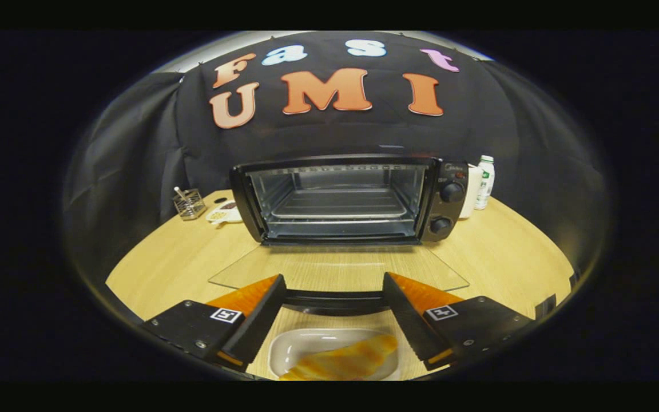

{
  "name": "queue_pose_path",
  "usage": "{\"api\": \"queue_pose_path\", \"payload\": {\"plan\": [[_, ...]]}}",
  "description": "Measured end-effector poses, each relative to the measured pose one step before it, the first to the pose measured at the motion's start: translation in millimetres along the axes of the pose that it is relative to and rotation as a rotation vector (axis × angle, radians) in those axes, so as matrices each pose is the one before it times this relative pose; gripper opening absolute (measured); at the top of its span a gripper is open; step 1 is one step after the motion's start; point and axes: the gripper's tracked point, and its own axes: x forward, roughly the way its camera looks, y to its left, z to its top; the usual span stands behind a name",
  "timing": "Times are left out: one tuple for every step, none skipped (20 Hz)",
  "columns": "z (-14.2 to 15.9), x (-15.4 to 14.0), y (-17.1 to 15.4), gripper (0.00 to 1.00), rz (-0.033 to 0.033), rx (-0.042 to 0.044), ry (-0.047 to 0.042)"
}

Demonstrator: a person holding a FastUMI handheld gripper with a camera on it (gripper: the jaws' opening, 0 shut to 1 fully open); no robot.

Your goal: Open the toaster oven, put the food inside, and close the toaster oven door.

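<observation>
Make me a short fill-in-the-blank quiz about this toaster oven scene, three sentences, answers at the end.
1. The toaster oven door is ____.
2. The food lies in a white ____ between the gripper's open fingers.
3. The oven's two knobs sit on its ____ side.

Answers: open; dish; right

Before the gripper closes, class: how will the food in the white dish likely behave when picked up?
The food looks flat, thin and glossy, so it may flop or sag at its ends and could slip. It lies loose in the shallow white dish, so the dish might slide if nudged. The gripper hangs above it, jaws open.
</observation>
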Motion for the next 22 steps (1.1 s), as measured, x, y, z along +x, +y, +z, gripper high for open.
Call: {"api": "queue_pose_path", "payload": {"plan": [[-5.05, 2.92, 2.69, 1.0, 0.00424, -0.00418, 0.0127], [-5.88, 2.49, 3.38, 1.0, 0.0031, -0.00764, 0.01606], [-4.69, 1.79, 1.03, 1.0, -0.00067, -0.00505, 0.01476], [-5.38, 2.14, 0.95, 1.0, 0.00114, -0.00228, 0.01315], [-4.86, 2.18, -0.41, 1.0, -0.00334, -0.00178, 0.01194], [-3.09, 1.2, -0.01, 1.0, -0.00314, -0.0016, 0.00821], [1.26, 0.26, -0.85, 1.0, -0.00337, 0.00204, -0.00359], [0.82, 0.06, 0.07, 1.0, -0.00317, 0.00001, -0.00714], [-1.18, 0.09, -0.14, 1.0, -0.00308, -0.0013, 0.00121], [0.03, -0.49, -0.48, 1.0, -0.00455, 0.00009, -0.00467], [1.63, -0.21, -0.4, 1.0, -0.00703, 0.00515, -0.00672], [1.99, -1.49, -0.68, 1.0, -0.0107, 0.01242, -0.00599], [2.64, -2.47, -0.06, 1.0, -0.00779, 0.01495, -0.00572], [1.3, -4.5, 1.05, 1.0, -0.00196, 0.0073, 0.00062], [4.59, -5.81, 0.04, 1.0, -0.01041, -0.00718, -0.01274], [5.67, -7.16, -3.91, 1.0, -0.02564, -0.01306, -0.01819], [6.46, -7.51, -4.91, 1.0, -0.02646, -0.01238, -0.01659], [6.52, -7.51, -2.64, 1.0, -0.01544, -0.00492, -0.01513], [3.75, -7.83, -1.92, 1.0, -0.00858, 0.00652, -0.00932], [2.59, -9.94, -1.35, 1.0, -0.00793, 0.01668, -0.01118], [1.2, -9.94, -1.52, 1.0, -0.00787, 0.01814, -0.01003], [-0.47, -8.76, -1.0, 1.0, -0.01158, 0.01772, -0.008]]}}
